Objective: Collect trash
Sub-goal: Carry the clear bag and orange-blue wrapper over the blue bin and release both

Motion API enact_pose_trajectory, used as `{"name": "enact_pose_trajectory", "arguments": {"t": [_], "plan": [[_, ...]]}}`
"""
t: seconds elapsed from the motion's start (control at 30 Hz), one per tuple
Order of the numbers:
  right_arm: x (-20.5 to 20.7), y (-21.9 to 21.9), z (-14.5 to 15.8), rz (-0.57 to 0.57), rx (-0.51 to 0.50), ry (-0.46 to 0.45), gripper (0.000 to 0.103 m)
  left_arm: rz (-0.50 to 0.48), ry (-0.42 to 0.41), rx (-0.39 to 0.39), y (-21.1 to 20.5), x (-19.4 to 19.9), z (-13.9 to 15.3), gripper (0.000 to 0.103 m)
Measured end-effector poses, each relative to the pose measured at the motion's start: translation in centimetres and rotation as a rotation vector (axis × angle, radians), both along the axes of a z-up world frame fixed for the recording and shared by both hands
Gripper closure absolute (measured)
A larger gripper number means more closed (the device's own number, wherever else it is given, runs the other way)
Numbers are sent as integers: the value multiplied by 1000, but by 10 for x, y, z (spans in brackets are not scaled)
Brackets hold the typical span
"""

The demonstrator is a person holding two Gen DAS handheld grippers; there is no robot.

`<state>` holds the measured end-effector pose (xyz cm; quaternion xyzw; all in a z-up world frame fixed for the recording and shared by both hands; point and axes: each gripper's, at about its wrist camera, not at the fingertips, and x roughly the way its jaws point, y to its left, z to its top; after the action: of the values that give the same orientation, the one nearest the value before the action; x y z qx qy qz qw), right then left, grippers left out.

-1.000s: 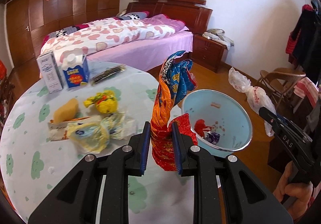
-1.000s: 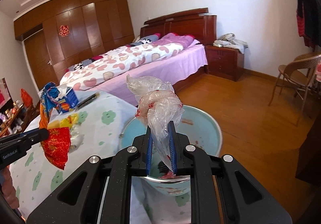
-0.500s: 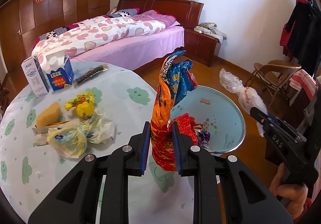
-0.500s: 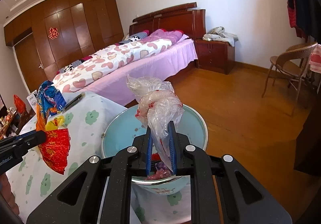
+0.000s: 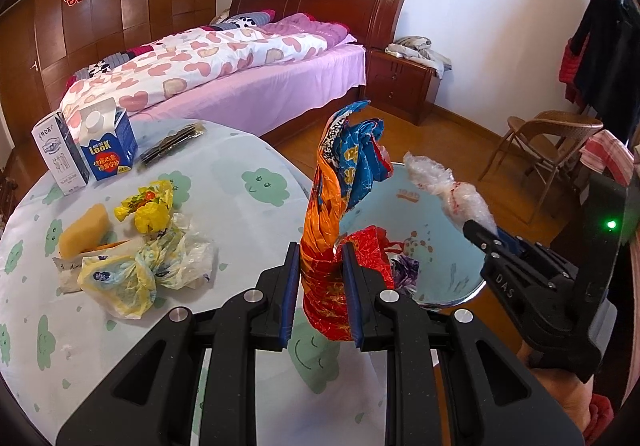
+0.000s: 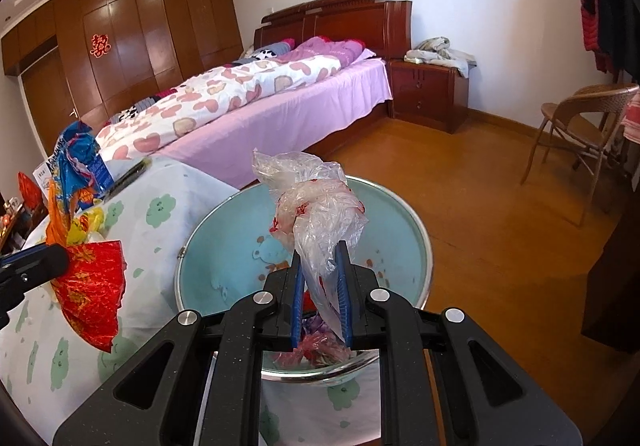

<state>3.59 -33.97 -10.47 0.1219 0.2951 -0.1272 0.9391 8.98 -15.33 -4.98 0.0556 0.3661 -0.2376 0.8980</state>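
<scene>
Crinkly orange-red-blue foil wrapper (image 5: 326,246) sits pinched in the left gripper (image 5: 320,286), just left of the light-blue bin (image 6: 416,234). The right gripper (image 6: 320,298) squeezes a clear plastic bag (image 6: 320,222) over that bin. Both look featherlight, floppy and slippery, so bunched middles grip best.

The blue milk carton (image 5: 107,144) reads "LOOK"; the right hand-held gripper (image 5: 486,236) is stamped "DAS".
</scene>
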Motion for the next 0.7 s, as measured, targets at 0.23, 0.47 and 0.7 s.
{"name": "enact_pose_trajectory", "arguments": {"t": [0.23,0.47,0.7], "plan": [[2,-1,-4,1,-10,9,79,-6,9,2,-5,3,-5,82],[-1,-3,-1,-18,-6,-18,73,-14,11,9,-10,5,-9,82],[-9,-10,14,-74,-29,-65,72,-45,4,2,-24,7,-7,82]]}}
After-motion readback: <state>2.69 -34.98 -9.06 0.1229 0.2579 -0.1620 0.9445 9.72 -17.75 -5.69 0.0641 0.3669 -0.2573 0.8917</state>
